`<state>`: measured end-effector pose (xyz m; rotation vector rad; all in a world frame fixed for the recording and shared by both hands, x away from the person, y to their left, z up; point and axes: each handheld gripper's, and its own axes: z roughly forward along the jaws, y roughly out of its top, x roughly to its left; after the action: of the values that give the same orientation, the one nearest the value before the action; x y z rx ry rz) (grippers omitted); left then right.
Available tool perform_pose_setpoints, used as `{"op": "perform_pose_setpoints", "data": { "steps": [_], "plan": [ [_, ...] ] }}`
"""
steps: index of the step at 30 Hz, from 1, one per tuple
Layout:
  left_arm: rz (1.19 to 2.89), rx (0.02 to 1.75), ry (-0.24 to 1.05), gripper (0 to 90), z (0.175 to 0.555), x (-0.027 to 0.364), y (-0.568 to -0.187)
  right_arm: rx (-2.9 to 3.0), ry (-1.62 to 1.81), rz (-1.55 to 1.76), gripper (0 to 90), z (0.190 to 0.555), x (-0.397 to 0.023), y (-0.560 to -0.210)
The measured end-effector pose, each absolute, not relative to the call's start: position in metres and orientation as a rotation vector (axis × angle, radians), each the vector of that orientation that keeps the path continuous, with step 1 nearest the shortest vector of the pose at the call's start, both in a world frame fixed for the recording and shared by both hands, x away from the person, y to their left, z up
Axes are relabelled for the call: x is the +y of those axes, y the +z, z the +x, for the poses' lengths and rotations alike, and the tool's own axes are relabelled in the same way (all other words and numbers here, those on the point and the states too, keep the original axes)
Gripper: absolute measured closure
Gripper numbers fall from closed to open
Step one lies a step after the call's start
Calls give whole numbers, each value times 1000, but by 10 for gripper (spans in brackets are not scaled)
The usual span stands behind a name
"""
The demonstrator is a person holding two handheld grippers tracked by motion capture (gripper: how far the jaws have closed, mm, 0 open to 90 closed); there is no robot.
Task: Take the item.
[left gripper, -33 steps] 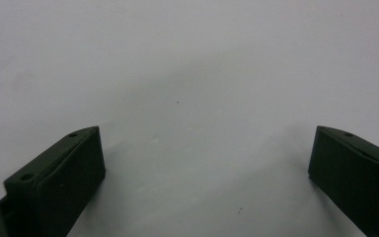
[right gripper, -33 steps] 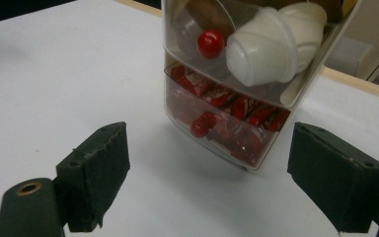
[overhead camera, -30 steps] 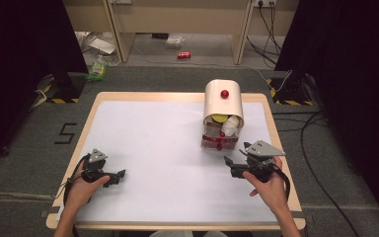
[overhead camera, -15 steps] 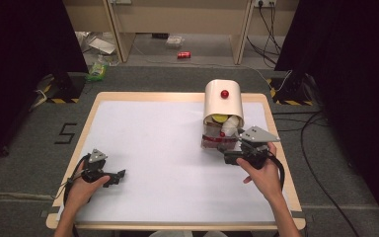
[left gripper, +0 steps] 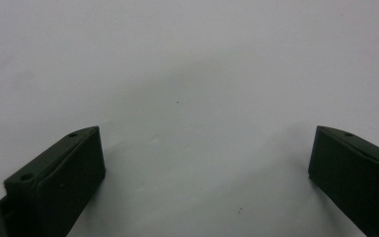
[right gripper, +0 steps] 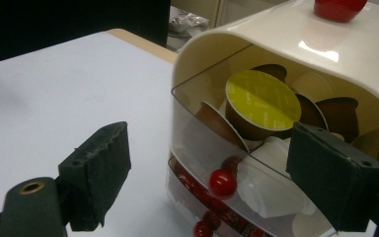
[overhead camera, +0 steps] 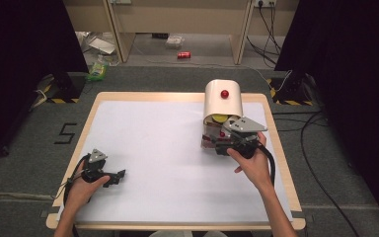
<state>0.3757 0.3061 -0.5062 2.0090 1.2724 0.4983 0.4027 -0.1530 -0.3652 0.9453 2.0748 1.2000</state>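
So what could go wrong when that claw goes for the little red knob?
The right gripper is open before the cream box's clear drawer. Its wide jaws might miss the small red knob and bump the drawer front instead. A hard pull could also slide the whole box, or spill the heaped coffee pods.

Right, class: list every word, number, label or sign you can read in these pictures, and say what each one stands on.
"5": a dark figure marked on the grey floor left of the table.
Yellow capsule lid in the cream capsule holder: faint print, too blurred to read.
Red can on the floor beyond the table: too small to read.
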Motion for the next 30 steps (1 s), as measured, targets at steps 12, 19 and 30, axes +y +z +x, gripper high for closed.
{"op": "perform_pose_setpoints", "data": {
  "steps": [12,19,30],
  "plan": [
    [2009,1272,498,4,376,306,-506,2103,1153,937,180,412,-153,-374],
    [2008,1272,497,4,376,306,-506,2133,1134,929,182,408,-153,-373],
    [2007,1271,496,4,376,307,-506,2159,1159,913,183,391,-156,-374]
  ]
}}
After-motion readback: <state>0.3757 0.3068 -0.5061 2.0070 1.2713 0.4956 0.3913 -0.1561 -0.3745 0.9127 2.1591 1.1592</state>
